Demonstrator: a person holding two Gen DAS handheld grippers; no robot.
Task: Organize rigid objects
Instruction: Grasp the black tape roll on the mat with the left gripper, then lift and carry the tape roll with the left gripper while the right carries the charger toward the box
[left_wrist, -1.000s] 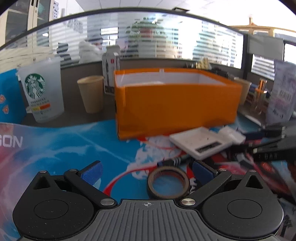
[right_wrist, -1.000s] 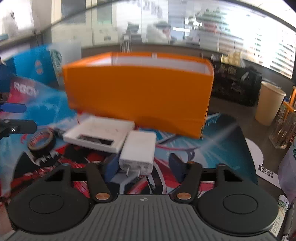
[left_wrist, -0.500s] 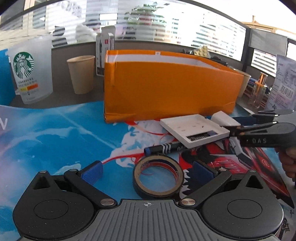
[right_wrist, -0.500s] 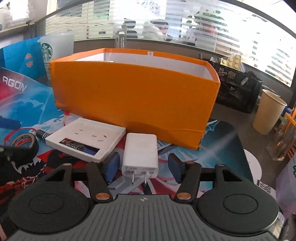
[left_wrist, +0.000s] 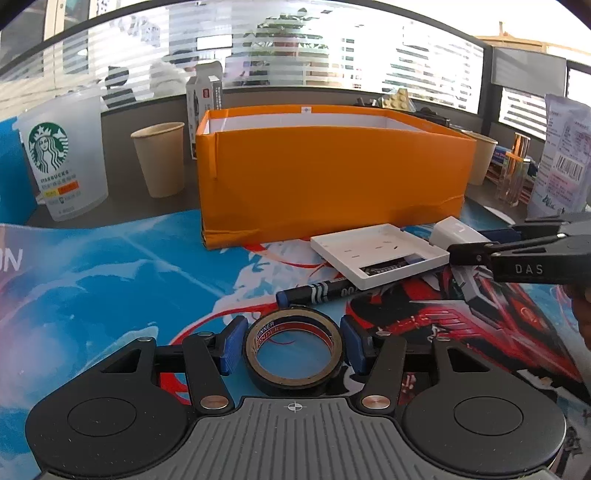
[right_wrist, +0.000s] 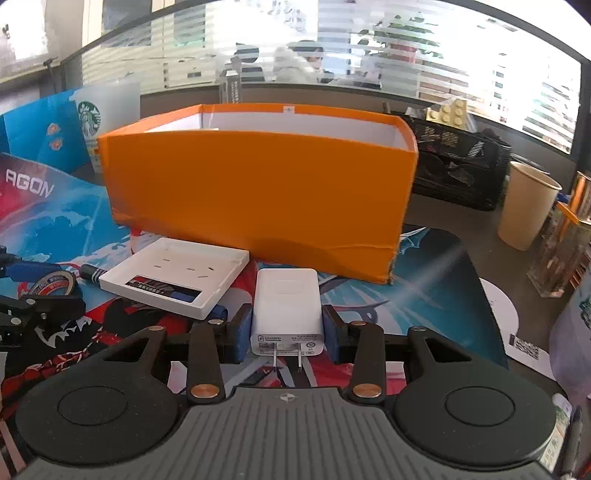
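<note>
**Left side.** Finds the left gripper (left_wrist: 293, 343) set low over the printed mat (left_wrist: 110, 280), narrowed onto the tape roll (left_wrist: 295, 382), one blue pad at each outer flank. Judges both pads to be in contact with the roll, though the margin is too fine to certify. Notes the roll lying flat, hole upward; gripping across the full outer width suits a rigid ring with no other purchase.

**Right side.** Finds the right gripper (right_wrist: 286, 332) closed on the white charger (right_wrist: 286, 302), pads against its two long sides, plug prongs pointing back toward the camera. Cannot tell whether the charger rests on the mat or is just clear of it. Judges the side grip sensible: flat parallel faces, little chance of twisting.

**Surroundings.** Records the orange box (left_wrist: 332, 173) open-topped just behind the loose items, presumably the receptacle. Records a white socket panel (left_wrist: 376, 251) in front of the box, overlapping a dark marker (left_wrist: 314, 293) that lies near the roll. Notes a Starbucks cup (left_wrist: 62, 158) and a paper cup (left_wrist: 160, 158) well apart to the left, off the mat.

**Assessment.** Judges the work at the pick-up stage: two items gripped, panel and marker untouched. Flags the box wall as the obstacle; requires a clear lift before any forward travel.
</note>
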